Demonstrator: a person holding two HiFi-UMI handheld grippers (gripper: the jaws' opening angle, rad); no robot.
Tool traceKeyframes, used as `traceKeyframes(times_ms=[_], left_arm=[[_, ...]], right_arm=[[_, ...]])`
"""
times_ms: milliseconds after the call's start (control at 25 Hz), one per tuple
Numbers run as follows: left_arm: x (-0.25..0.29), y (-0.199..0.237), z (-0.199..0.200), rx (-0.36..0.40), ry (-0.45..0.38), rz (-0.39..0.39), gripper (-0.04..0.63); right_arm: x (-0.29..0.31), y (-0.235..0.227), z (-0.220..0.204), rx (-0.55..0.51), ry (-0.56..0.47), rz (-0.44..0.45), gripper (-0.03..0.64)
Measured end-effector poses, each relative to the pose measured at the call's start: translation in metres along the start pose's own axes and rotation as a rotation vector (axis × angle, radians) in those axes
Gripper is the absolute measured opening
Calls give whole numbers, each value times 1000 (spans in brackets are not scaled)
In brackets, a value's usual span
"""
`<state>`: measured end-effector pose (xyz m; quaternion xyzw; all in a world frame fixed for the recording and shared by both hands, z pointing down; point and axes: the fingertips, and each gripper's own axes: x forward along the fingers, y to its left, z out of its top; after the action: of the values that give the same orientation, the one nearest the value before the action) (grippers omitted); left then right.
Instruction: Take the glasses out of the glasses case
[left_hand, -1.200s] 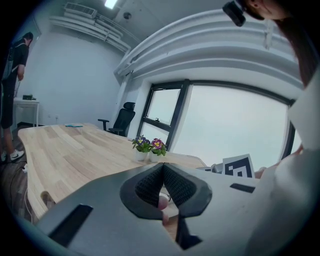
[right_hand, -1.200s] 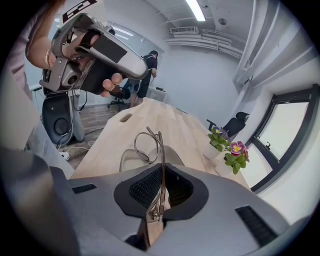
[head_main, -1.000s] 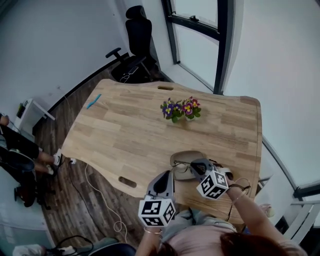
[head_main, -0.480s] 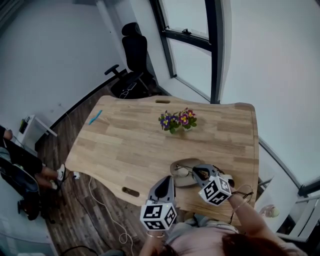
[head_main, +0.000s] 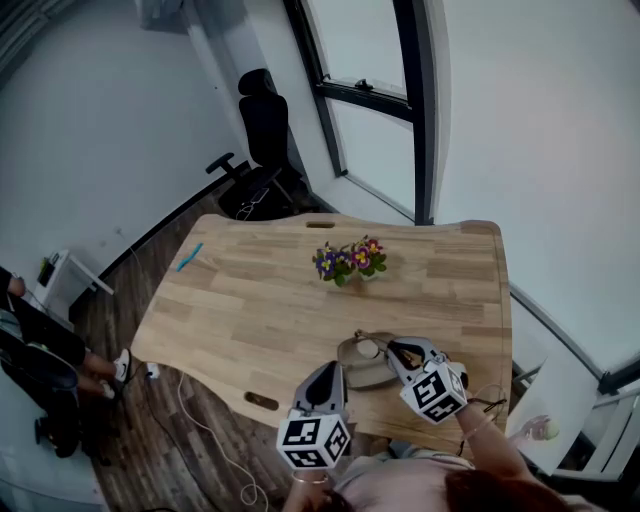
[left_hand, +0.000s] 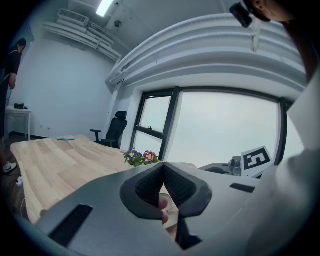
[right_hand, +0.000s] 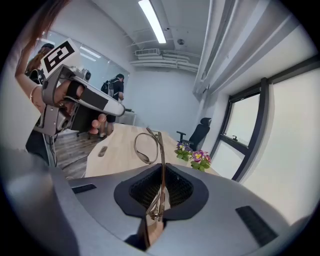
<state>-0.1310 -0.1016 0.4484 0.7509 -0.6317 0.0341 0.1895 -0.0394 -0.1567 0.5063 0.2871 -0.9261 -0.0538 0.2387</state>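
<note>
Plainly, the right gripper (right_hand: 161, 170) is clamped on one temple of the glasses (right_hand: 147, 148), whose lens stands upright just past its tips. The left gripper (left_hand: 163, 169) has its jaws pressed together on nothing. Only the head view shows the case (head_main: 358, 372) (tan, oval) on the table (head_main: 260, 290), just beside the right gripper.

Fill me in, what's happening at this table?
A person works two handheld grippers at a wooden table. The right gripper has its jaws shut on the glasses, gripping a temple arm, right by the glasses case lying on the table. The left gripper hangs beside it, jaws shut on nothing.
</note>
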Motion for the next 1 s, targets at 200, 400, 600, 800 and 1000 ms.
traceKeyframes(times_ms=[200,400,600,800,1000], left_arm=[[1,-4,11,9,-18,-4,1],[1,-6,26,31,-46,-7,0],[1,-8,36,41,-61,-13,1],[3,-14,43,50,-69,-26,2],[5,-21,48,61,-71,-47,0]], right_arm=[[-15,-15,14,56,-47,-52,17],[-28,-23,25,109,-94,-78,17],[-41,-32,37,144,-136,-103,17],[-55,-39,47,199,-177,-121,17],[-65,-46,55,236,-220,-145,17]])
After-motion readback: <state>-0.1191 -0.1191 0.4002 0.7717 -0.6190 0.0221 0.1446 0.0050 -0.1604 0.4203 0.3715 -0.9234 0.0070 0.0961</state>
